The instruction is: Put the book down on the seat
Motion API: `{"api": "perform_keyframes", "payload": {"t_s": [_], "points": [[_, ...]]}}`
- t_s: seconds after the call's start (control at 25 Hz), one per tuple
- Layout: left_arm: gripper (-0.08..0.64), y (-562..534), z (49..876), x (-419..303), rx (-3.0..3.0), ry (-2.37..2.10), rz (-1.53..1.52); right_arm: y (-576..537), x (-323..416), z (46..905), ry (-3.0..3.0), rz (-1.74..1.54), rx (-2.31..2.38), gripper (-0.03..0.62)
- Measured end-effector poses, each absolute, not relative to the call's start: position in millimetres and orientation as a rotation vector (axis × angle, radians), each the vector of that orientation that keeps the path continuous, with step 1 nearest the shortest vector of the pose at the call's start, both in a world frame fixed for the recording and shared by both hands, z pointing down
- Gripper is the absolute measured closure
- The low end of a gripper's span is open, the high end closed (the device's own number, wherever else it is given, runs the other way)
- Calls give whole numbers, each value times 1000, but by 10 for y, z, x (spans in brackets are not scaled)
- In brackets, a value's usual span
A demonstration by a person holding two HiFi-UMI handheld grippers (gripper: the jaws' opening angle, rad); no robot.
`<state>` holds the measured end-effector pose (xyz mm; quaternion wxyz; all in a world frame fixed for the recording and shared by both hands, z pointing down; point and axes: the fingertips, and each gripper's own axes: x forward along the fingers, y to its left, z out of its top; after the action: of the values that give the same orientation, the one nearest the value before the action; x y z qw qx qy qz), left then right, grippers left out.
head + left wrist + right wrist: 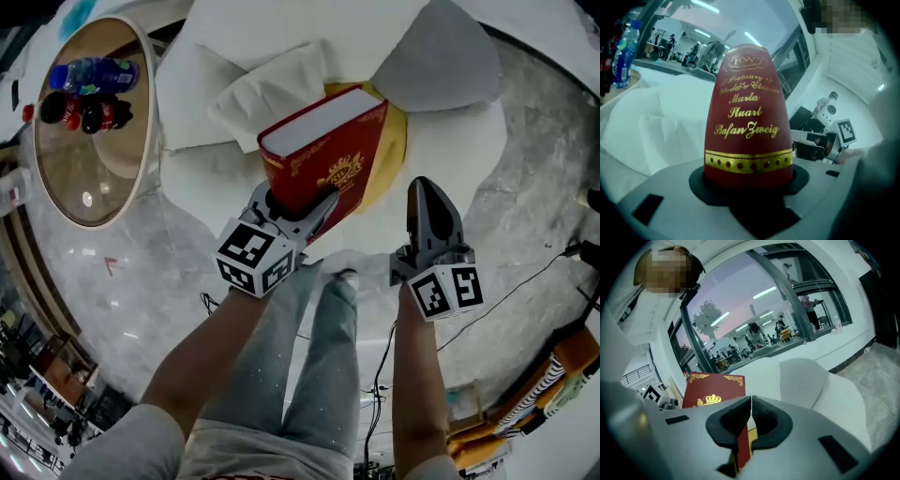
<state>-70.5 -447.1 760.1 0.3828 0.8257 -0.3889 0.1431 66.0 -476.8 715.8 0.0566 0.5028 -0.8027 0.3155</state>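
A thick red book (328,150) with gold lettering is held up above the white seat (450,141). My left gripper (300,202) is shut on its lower end, and the spine (747,117) stands upright between the jaws of that gripper (749,180) in the left gripper view. A yellow patch (396,141) shows behind the book; what it is I cannot tell. My right gripper (424,187) hangs to the right of the book, apart from it, its jaws shut and empty. In the right gripper view the gripper (751,413) has its pads together, with the book's cover (712,390) off to the left.
A grey-white cushion (441,61) and a white folded pillow (272,89) lie on the seat. At the left stands a round wooden table (89,178) with several bottles (89,89). The person's legs (309,356) are below, and cables (506,300) run over the marble floor.
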Motion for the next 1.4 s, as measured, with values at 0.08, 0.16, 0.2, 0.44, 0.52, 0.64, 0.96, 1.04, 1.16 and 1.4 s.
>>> {"api": "perform_keyframes", "payload": {"t_s": [0.08, 0.16, 0.2, 0.44, 0.52, 0.64, 0.96, 1.04, 1.16, 1.4], "points": [[308, -4489, 7834, -655, 2071, -955, 353, -4755, 629, 7320, -2435, 960, 1494, 565], [310, -4507, 8033, -588, 2031, -913, 305, -4722, 615, 7476, -2432, 966, 1466, 566], [308, -4519, 8126, -558, 2010, -898, 285, -4705, 616, 7546, -2429, 969, 1458, 565], [310, -4516, 8579, -400, 1877, -826, 194, -4613, 685, 7833, -2400, 1011, 1477, 565], [310, -4515, 8694, -368, 1830, -809, 148, -4593, 695, 7906, -2394, 1024, 1481, 565], [310, -4536, 8849, -322, 1790, -807, 91, -4558, 691, 8012, -2396, 1035, 1455, 565], [308, -4649, 9179, -214, 1647, -715, -152, -4441, 817, 8176, -2394, 1041, 1432, 565], [308, -4657, 9255, -200, 1632, -664, -196, -4412, 864, 8184, -2388, 1048, 1450, 565], [308, -4685, 9376, -217, 1609, -616, -238, -4390, 886, 8217, -2388, 1059, 1455, 565], [310, -4568, 9666, -182, 1573, -576, -217, -4282, 868, 8311, -2374, 1082, 1429, 565]]}}
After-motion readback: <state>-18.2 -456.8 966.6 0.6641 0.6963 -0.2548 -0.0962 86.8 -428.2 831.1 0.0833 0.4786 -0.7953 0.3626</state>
